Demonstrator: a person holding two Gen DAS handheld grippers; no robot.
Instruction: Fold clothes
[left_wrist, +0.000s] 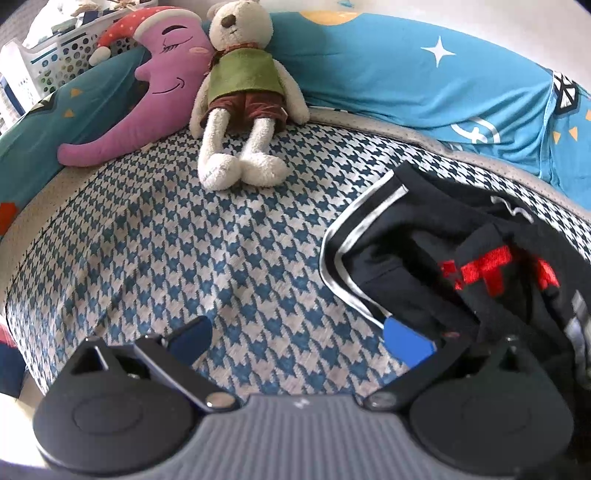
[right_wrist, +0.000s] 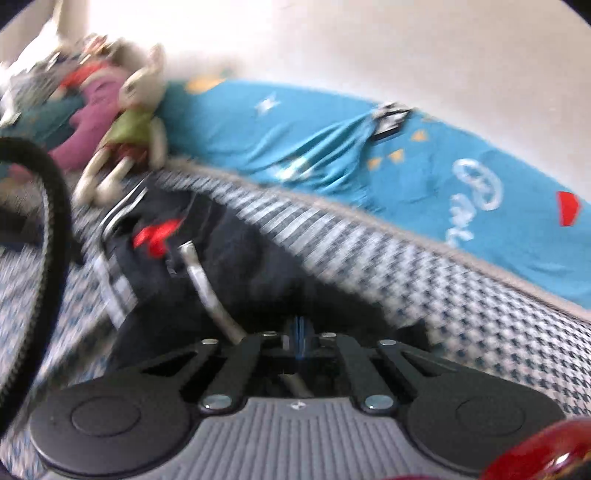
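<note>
The left hand-held gripper (left_wrist: 300, 339) has a grey ribbed body with a small white mark at its front edge. Two round black discs sit either side of it, each with a raised circle. Black link bars run forward from silver screws to blue fingertips (left_wrist: 406, 341). The right hand-held gripper (right_wrist: 300, 332) is built alike: grey ribbed body, black discs, black bars, silver screws, thin blue pads. A black ribbed cable (right_wrist: 55, 236) curves past its left side.

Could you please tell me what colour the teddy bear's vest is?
The teddy bear wears a green vest over brownish-red shorts, clearest in the left wrist view.
</note>
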